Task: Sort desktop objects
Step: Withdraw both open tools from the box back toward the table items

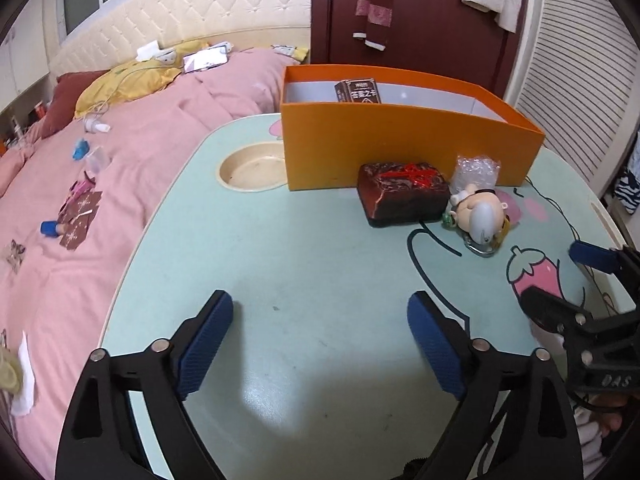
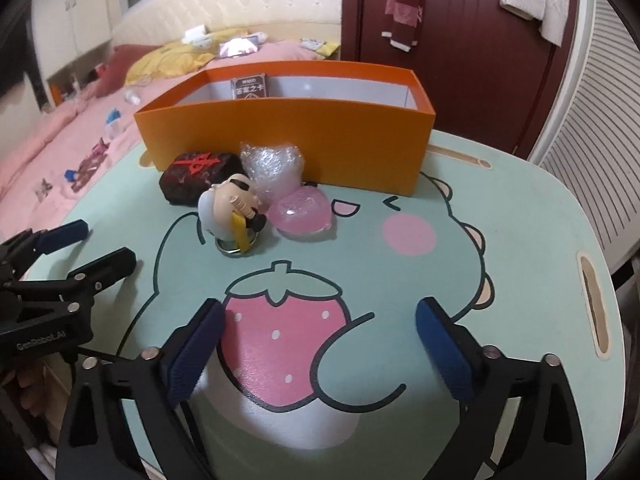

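An orange box point(image 1: 400, 148) point(image 2: 288, 144) stands at the far side of the mint table point(image 1: 312, 280) point(image 2: 520, 220), with a dark card pack point(image 1: 358, 91) point(image 2: 250, 87) upright inside. In front of it lie a dark red-marked block point(image 1: 402, 194) point(image 2: 196, 176), a bubble-wrap bundle point(image 1: 476, 170) point(image 2: 274, 166), a small figurine keychain point(image 1: 478, 214) point(image 2: 232, 212) and a pink jelly-like blob point(image 2: 300, 212). My left gripper point(image 1: 320, 328) point(image 2: 100, 246) is open over bare table, short of the block. My right gripper point(image 2: 320, 332) point(image 1: 560, 276) is open above the strawberry print, with nothing between its fingers.
A round cup recess point(image 1: 250, 170) lies left of the box, and a handle slot point(image 2: 594, 300) cuts the table's right edge. The pink bed point(image 1: 100, 200) with scattered small items runs along the left. A dark red door point(image 2: 460, 40) and a slatted panel point(image 2: 592, 140) stand behind.
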A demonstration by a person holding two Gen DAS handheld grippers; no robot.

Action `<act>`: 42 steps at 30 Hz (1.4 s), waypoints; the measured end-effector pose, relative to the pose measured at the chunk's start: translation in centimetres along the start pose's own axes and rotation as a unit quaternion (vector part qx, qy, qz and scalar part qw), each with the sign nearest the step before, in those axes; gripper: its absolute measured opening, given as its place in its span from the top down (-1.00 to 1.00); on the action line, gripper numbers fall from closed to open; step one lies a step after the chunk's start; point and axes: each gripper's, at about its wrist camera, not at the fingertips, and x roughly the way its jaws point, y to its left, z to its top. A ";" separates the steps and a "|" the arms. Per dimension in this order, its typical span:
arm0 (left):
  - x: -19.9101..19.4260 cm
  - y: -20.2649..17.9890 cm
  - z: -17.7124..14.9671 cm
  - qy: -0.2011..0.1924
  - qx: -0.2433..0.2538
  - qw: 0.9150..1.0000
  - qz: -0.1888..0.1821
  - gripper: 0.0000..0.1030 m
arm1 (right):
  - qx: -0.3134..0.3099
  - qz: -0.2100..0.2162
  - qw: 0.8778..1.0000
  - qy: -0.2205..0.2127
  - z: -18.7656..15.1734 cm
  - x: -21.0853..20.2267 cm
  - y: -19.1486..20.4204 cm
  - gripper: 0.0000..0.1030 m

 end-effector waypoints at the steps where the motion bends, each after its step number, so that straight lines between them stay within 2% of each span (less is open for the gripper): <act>1: 0.0 0.0 0.0 -0.001 0.000 1.000 0.001 -0.81 | -0.001 0.000 1.000 0.001 0.0 0.1 0.0 -0.98; 23: 0.1 0.2 -0.3 -0.005 0.000 1.000 0.000 -0.82 | -0.009 0.005 1.000 -0.003 -0.4 0.6 -0.2 -1.00; 31: 0.1 0.3 -0.3 -0.005 0.001 1.000 -0.001 -0.82 | -0.010 0.002 1.000 0.011 0.0 0.4 -0.1 -0.99; 33: 0.0 0.2 -0.3 -0.005 0.001 1.000 -0.001 -0.82 | -0.022 -0.005 1.000 -0.003 0.3 -0.2 0.2 -0.80; 36: 0.1 0.3 -0.2 -0.005 0.001 1.000 -0.001 -0.82 | -0.040 0.000 0.999 -0.030 1.2 -1.2 1.1 -0.75; 40: 0.0 0.3 -0.2 -0.002 0.000 1.000 -0.001 -0.82 | -0.038 0.034 0.998 -0.045 2.5 -1.5 1.6 -0.60; 42: -0.1 0.4 -0.3 -0.003 -0.002 1.000 0.001 -0.82 | -0.039 0.051 0.997 -0.044 3.2 -1.1 1.9 -0.39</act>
